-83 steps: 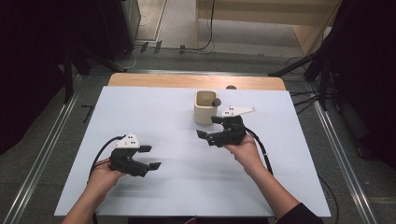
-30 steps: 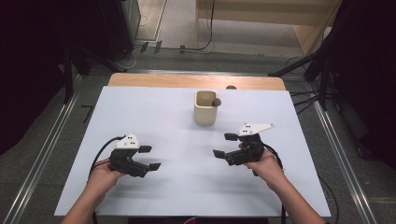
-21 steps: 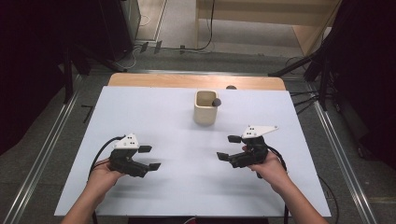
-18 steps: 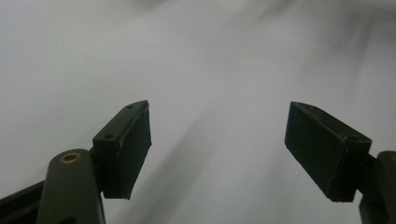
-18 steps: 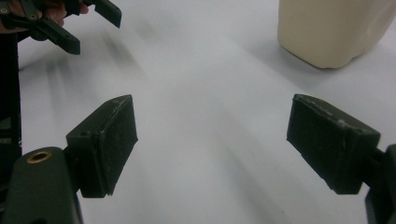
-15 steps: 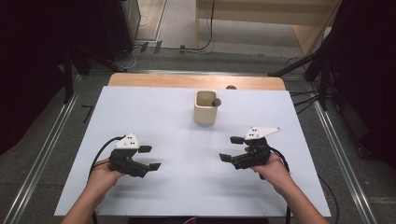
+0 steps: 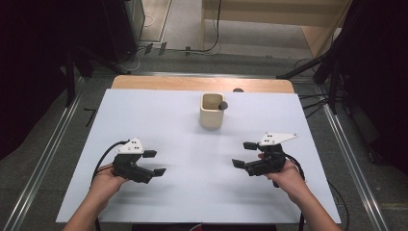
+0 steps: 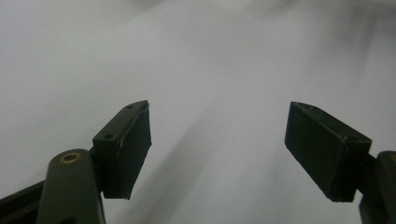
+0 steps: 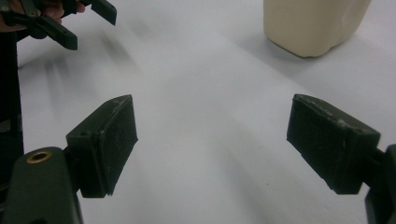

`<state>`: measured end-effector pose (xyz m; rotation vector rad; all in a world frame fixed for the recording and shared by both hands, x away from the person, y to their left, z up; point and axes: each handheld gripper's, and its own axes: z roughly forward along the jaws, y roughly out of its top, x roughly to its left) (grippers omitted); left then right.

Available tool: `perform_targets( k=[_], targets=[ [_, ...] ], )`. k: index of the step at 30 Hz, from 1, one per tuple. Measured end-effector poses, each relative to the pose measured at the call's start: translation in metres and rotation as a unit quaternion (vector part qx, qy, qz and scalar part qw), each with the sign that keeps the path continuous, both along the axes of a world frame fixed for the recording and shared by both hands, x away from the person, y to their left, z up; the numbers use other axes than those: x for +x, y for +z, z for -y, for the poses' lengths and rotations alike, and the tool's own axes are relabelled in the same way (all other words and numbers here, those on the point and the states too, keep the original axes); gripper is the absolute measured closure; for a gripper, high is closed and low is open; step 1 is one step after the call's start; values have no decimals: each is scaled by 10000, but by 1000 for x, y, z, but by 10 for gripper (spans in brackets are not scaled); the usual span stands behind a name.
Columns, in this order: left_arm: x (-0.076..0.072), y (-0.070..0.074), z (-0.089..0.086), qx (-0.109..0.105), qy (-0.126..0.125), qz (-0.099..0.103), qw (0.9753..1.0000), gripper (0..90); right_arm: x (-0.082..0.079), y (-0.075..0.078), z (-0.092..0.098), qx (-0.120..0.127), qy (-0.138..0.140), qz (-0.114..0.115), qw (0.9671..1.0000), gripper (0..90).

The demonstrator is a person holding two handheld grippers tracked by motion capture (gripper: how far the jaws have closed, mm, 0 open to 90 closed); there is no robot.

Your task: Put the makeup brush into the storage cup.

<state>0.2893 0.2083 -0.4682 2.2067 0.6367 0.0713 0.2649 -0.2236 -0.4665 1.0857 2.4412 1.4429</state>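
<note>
Left gripper (image 7: pixel 155 162): black two-jaw tool with a grey plate on top, held low over the near left of the white table sheet (image 7: pixel 159 120); jaws spread wide, nothing between them.
Right gripper (image 7: pixel 245 154): matching black tool at the near right of the sheet, jaws pointing left; spread wide, holding nothing.
Cream square plastic cup (image 7: pixel 212 110): upright at the far middle of the sheet, well apart from both grippers.
Small dark grey ball (image 7: pixel 223 105): resting at the cup's right rim.
Right gripper view: cup (image 9: pixel 313 25) ahead to the right, left gripper (image 9: pixel 70 21) at upper left.
</note>
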Motion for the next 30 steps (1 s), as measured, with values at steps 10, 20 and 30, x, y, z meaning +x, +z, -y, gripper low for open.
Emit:
perform_targets(
  k=[10, 20, 30],
  targets=[
    [0, 0, 0, -10, -4, -6, 10000, 233, -4, -3, 6, -41, 36, 25, 10000, 171],
    [0, 0, 1, -8, -26, 6, 10000, 233, -6, -5, 12, -57, 40, 21, 10000, 171],
    [0, 0, 1, 37, -52, 22, 10000, 233, -2, -9, 11, -102, 78, -7, 9999, 171]
  ],
)
